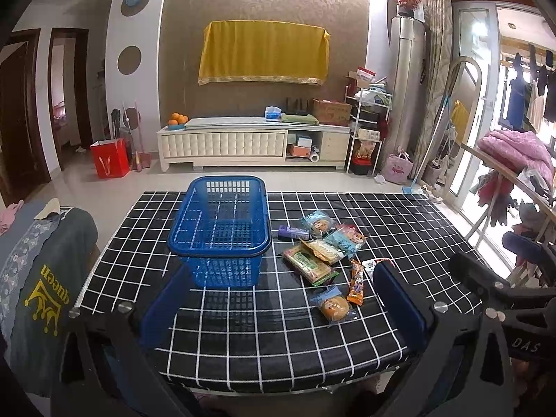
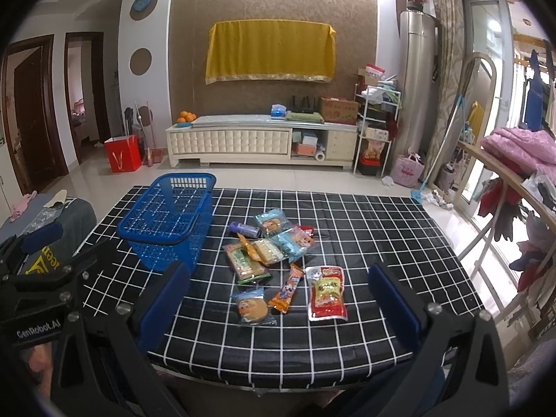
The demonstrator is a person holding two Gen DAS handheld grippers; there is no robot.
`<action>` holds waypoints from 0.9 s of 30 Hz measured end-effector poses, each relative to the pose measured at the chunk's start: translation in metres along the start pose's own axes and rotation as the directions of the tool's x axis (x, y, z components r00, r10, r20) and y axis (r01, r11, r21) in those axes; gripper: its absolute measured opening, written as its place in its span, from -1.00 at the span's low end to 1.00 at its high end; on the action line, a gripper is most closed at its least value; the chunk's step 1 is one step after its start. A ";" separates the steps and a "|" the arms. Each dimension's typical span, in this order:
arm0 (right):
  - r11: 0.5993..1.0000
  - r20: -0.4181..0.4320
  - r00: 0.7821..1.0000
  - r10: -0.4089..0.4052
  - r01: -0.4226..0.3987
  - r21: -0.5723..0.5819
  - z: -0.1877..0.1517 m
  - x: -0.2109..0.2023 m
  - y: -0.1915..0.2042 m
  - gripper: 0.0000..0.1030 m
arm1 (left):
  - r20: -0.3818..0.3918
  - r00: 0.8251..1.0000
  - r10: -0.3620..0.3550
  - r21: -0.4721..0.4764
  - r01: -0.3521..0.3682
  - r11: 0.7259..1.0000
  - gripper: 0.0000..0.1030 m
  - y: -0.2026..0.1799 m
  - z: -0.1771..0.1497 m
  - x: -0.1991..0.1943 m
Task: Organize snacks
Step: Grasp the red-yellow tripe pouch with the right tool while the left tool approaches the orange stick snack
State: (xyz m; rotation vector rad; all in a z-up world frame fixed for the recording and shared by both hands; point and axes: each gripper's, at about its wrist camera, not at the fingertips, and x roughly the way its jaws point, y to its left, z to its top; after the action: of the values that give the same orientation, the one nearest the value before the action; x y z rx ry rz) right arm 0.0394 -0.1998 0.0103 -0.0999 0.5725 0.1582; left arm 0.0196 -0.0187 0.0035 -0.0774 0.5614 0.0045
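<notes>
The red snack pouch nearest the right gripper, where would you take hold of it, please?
Probably by the near short edge of the red snack pouch, from above: it lies flat on the checked tablecloth, apart from the others, lengthwise toward the open right gripper.

The near strip of the tabletop (image 2: 278, 351) lies bare, and so does its whole right side past the red packet (image 2: 327, 292). The blue basket (image 2: 166, 222) stands tall on the left, walling off that side. The snack cluster (image 2: 267, 246) crowds the middle just right of the basket, with only a narrow gap between them. The round cake packet (image 2: 253, 307) and orange stick packet (image 2: 286, 290) lie nearest, slim gaps between.
</notes>
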 end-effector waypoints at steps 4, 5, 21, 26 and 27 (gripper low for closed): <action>1.000 -0.017 1.000 -0.027 0.026 -0.008 0.010 0.015 -0.014 1.00 | -0.025 0.999 -0.028 -0.018 0.028 0.999 1.00 -0.007 0.014 0.020; 1.000 -0.020 0.999 -0.030 0.030 -0.007 0.013 0.020 -0.019 1.00 | -0.033 0.999 -0.037 -0.023 0.037 0.999 1.00 -0.008 0.018 0.027; 0.991 -0.282 0.959 0.003 0.036 0.132 -0.001 0.161 -0.107 1.00 | -0.188 0.981 -0.045 0.039 0.053 0.998 1.00 -0.063 0.026 0.169; 0.994 -0.383 0.924 0.019 0.024 0.108 -0.026 0.206 -0.112 1.00 | -0.348 0.935 -0.064 0.070 0.094 0.993 1.00 -0.082 0.000 0.222; 0.995 -0.405 0.914 0.020 0.023 0.100 -0.031 0.214 -0.112 1.00 | -0.367 0.928 -0.061 0.074 0.095 0.993 1.00 -0.085 -0.004 0.229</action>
State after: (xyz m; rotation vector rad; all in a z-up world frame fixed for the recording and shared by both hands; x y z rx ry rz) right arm 0.2201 -0.2884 -0.1268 -0.0318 0.9963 0.1053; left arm 0.2140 -0.1079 -0.1156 -0.0110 0.9304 -0.1158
